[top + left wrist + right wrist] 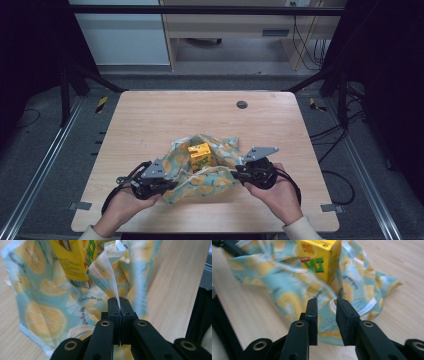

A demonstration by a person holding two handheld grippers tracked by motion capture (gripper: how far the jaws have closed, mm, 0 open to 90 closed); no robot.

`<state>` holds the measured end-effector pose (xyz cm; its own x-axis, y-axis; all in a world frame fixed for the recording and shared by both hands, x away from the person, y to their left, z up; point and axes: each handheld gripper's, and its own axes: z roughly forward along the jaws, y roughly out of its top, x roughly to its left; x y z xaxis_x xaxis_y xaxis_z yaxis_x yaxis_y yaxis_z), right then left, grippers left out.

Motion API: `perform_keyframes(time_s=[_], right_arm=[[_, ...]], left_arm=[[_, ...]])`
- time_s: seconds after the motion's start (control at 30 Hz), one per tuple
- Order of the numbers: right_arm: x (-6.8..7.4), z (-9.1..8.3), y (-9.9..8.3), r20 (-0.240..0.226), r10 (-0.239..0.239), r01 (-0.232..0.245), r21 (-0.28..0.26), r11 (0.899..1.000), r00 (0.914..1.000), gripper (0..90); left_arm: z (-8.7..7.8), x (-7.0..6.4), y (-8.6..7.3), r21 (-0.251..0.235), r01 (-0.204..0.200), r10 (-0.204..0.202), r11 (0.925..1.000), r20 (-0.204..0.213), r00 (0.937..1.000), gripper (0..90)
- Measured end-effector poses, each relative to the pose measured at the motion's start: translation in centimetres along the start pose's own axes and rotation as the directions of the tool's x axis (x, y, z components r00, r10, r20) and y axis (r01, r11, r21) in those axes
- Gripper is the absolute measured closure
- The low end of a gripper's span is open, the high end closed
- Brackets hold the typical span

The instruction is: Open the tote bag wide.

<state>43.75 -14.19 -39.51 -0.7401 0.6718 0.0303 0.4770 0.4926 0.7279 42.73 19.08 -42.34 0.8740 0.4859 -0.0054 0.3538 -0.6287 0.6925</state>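
Note:
A light-blue cloth with lemon slices printed on it (210, 181) lies crumpled on the wooden table (150, 120), near the front. A yellow drink carton (200, 155) stands upright in its middle. My left gripper (172, 184) is at the cloth's left side, and in the left gripper view it (120, 303) is shut on a raised fold of the cloth (45, 302), with the carton (75, 257) just behind. My right gripper (235, 173) is at the cloth's right side. It (327, 305) is open, with the cloth (282, 287) lying in front of its jaws and the carton (319, 257) beyond.
A dark round grommet (242, 104) sits in the tabletop at the back right. Bare wood surrounds the cloth on all sides. The table's front edge is close under both hands. Black frame posts and cables stand beside the table.

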Motion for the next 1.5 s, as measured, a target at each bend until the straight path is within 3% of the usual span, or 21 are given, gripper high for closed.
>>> perform_keyframes(time_s=[0.03, 0.17, 0.47, 0.8, 0.83, 0.87, 0.9, 0.93, 0.97, 1.0, 1.03, 1.1, 1.33, 1.47, 1.5], right_arm=[[-0.3, 0.1, 0.4, 0.025, -0.007, 0.007, 0.000, 1.000, 0.9997, 69.5], [-1.0, 0.7, 1.2, 0.048, -0.006, 0.006, -0.007, 1.000, 0.9988, 63.6], [-1.6, 2.7, 2.7, 0.072, -0.012, 0.012, 0.001, 1.000, 0.9974, 49.8], [-2.5, 6.8, 4.1, 0.081, -0.020, 0.013, 0.086, 0.996, 0.9965, 44.0], [-2.6, 7.2, 4.3, 0.080, -0.020, 0.011, 0.100, 0.995, 0.9966, 49.5], [-2.6, 7.2, 4.3, 0.080, -0.020, 0.011, 0.100, 0.995, 0.9966, 49.5], [-2.9, 7.6, 4.5, 0.070, -0.023, 0.015, 0.113, 0.993, 0.9973, 58.7], [-2.9, 7.6, 4.5, 0.070, -0.023, 0.015, 0.113, 0.993, 0.9973, 58.7], [-3.2, 7.7, 4.8, 0.075, -0.020, 0.011, 0.115, 0.993, 0.9970, 72.6], [-3.2, 7.7, 4.8, 0.075, -0.020, 0.011, 0.115, 0.993, 0.9970, 72.6], [-3.5, 7.8, 5.3, 0.084, -0.018, 0.009, 0.105, 0.994, 0.9964, 80.9], [-3.9, 7.9, 5.9, 0.097, -0.022, 0.012, 0.101, 0.995, 0.9951, 86.2], [-6.0, 8.2, 7.4, 0.138, 0.014, -0.026, 0.088, 0.996, 0.9903, 88.9], [-7.4, 8.7, 6.9, 0.169, 0.039, -0.056, 0.095, 0.994, 0.9848, 89.1], [-8.0, 9.1, 6.4, 0.176, 0.048, -0.067, 0.106, 0.992, 0.9833, 89.1]], left_arm=[[0.2, 0.0, -0.3, 0.000, 0.006, -0.006, 1.0000, 0.005, 1.0000, 89.4], [0.6, -0.1, -0.8, -0.006, 0.018, -0.018, 0.9998, 0.011, 0.9998, 89.4], [0.9, -0.3, -1.5, -0.001, 0.012, -0.012, 0.9999, 0.024, 0.9996, 89.2], [1.9, -0.9, -2.4, 0.047, -0.008, 0.007, 0.9989, 0.039, 0.9992, 89.2], [2.0, -1.1, -2.5, 0.051, -0.013, 0.011, 0.9986, 0.039, 0.9992, 89.2], [2.1, -1.1, -2.6, 0.062, -0.022, 0.020, 0.9978, 0.042, 0.9989, 89.2], [2.2, -1.2, -2.7, 0.072, -0.030, 0.027, 0.9969, 0.035, 0.9990, 89.2], [2.2, -1.2, -2.7, 0.072, -0.030, 0.027, 0.9969, 0.035, 0.9990, 89.2], [2.3, -1.0, -2.8, 0.079, -0.026, 0.023, 0.9965, 0.033, 0.9992, 89.2], [2.3, -1.0, -2.8, 0.079, -0.026, 0.023, 0.9965, 0.033, 0.9992, 89.2], [2.4, -0.8, -2.9, 0.081, -0.022, 0.020, 0.9965, 0.030, 0.9994, 89.2], [2.4, -0.7, -3.0, 0.084, -0.020, 0.017, 0.9963, 0.031, 0.9994, 89.2], [2.7, -0.5, -3.1, 0.090, -0.016, 0.013, 0.9958, 0.027, 0.9995, 89.1], [2.8, -0.5, -3.2, 0.087, -0.018, 0.016, 0.9961, 0.023, 0.9996, 88.9], [3.0, -0.5, -3.3, 0.093, -0.002, -0.001, 0.9956, 0.032, 0.9995, 88.9]])
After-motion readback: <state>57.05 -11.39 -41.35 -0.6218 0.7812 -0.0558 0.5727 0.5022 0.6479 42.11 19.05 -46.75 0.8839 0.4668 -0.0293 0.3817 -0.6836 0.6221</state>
